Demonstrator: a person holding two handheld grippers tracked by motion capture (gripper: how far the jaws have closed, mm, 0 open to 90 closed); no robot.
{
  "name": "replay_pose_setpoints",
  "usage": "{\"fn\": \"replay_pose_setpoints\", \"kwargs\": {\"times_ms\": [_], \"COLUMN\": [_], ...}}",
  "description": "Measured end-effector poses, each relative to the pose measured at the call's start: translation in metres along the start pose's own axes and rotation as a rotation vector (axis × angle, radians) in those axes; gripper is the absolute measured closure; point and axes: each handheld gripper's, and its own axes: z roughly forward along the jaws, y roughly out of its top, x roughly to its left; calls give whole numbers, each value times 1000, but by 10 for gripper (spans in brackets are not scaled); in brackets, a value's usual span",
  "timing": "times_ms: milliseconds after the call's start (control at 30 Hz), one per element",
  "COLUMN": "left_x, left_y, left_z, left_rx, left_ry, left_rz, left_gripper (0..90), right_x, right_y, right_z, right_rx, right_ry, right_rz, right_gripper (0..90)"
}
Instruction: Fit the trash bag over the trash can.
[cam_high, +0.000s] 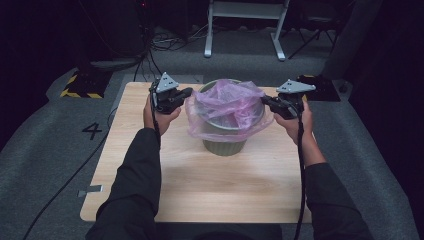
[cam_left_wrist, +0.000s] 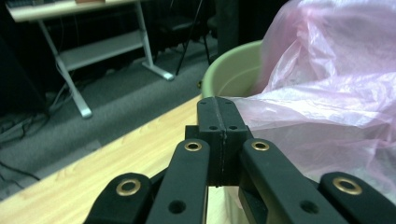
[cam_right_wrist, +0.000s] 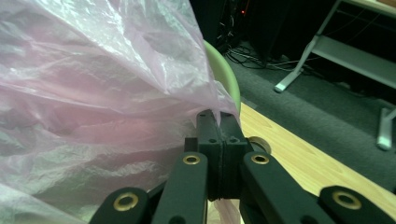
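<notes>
The pink bag (cam_high: 227, 107) is pinched at 9 and 3 o'clock of the green bin (cam_high: 224, 145) by the left gripper (cam_high: 187, 93) and right gripper (cam_high: 265, 100), jaws pressed together, seemingly so its mouth can be spread over the rim.

**Three cameras around one bin**

The high view looks forward and down on the pale wooden table (cam_high: 200, 185). Each gripper view sits very close, perhaps touching, to the crinkled pink plastic bag (cam_left_wrist: 336, 88) lining the round green bin (cam_right_wrist: 224, 74), both facing inward; all three views share it
</notes>
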Motion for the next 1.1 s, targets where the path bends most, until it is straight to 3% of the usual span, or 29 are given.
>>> {"fn": "replay_pose_setpoints", "kwargs": {"times_ms": [100,233,333,367,400,467,500,633,667,767,1033,1100], "left_x": [3,9,14,15,18,21,22,23,23,23,17,15], "left_y": [-3,-8,-10,-11,-14,-16,-18,-25,-27,-32,-48,-54], "left_z": [5,13,22,24,31,35,38,49,52,58,76,80], "left_rx": [12,24,37,44,51,61,68,100,112,128,191,211], "left_ry": [3,32,41,48,58,57,60,61,64,64,5,-41], "left_rz": [-9,-32,-51,-52,-78,-91,-100,-118,-122,-144,-178,-186], "left_gripper": [900,900,900,900,900,900,900,900,900,900,900,900], "right_x": [-2,-4,-10,-10,-15,-17,-25,-34,-39,-41,-35,-33], "right_y": [0,1,-1,-1,-4,-5,-10,-17,-23,-28,-34,-33], "right_z": [1,2,7,7,12,13,18,24,31,36,53,52], "right_rx": [-12,-30,-15,-15,-4,-3,-7,2,19,30,32,23], "right_ry": [-1,-49,-123,-123,-146,-156,-166,-160,-142,-126,-35,-21], "right_rz": [14,20,28,28,47,57,104,156,191,208,237,234], "right_gripper": [900,900,900,900,900,900,900,900,900,900,900,900]}}
